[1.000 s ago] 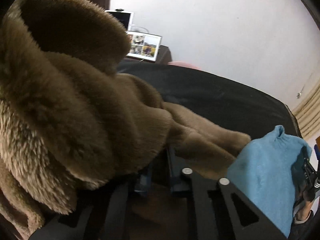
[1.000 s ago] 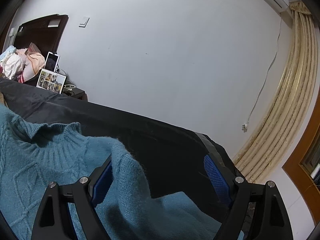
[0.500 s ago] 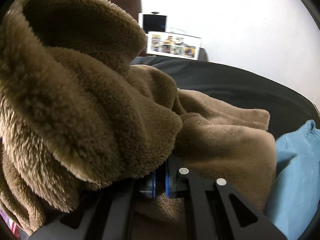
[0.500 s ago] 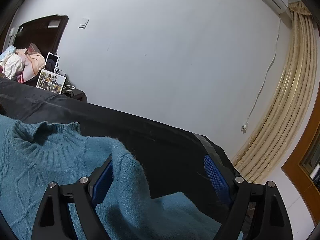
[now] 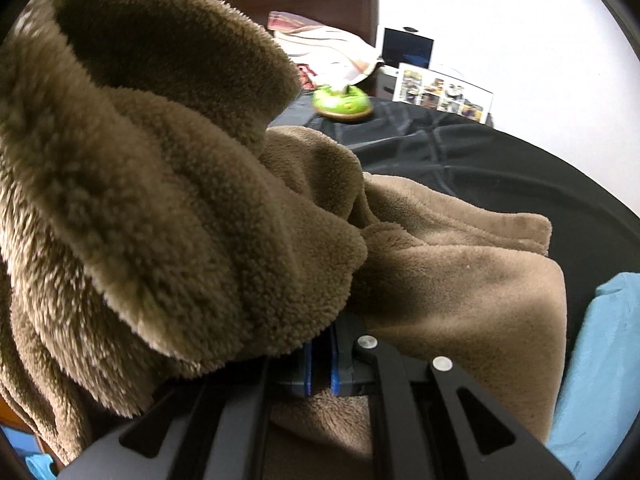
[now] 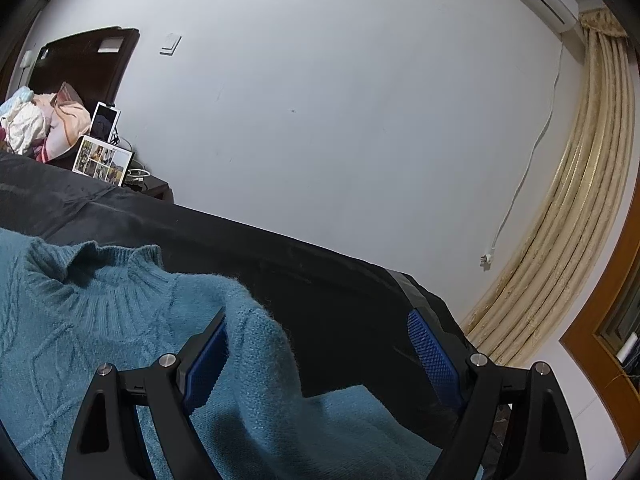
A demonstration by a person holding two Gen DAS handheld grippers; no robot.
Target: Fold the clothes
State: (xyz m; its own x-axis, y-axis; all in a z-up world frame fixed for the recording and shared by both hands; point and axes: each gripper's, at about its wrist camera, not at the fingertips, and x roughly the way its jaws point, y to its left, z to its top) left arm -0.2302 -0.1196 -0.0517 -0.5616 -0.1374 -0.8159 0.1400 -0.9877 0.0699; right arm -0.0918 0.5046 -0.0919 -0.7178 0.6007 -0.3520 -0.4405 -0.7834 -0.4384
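Note:
My left gripper (image 5: 320,364) is shut on a brown fleece garment (image 5: 180,200) that bunches up over the fingers and fills the left of the view; the rest of it lies on the black bed cover (image 5: 500,168). A blue knit sweater (image 6: 100,328) lies flat on the black cover (image 6: 320,264), its ribbed collar at the left; its edge also shows in the left wrist view (image 5: 600,360). My right gripper (image 6: 320,356) is open, low over the sweater, with a raised fold of sweater between the fingers.
A green slipper-like thing (image 5: 342,102) and piled bedding (image 5: 320,46) lie at the bed's far end. A photo frame (image 6: 102,162) and tablet (image 6: 105,122) stand on a nightstand. Curtains (image 6: 560,220) and a wooden door frame (image 6: 600,312) are at right.
My left gripper has swung left with the brown fleece, bringing the green thing and bedding into view and the sweater further right. The right gripper has barely moved and stays open.

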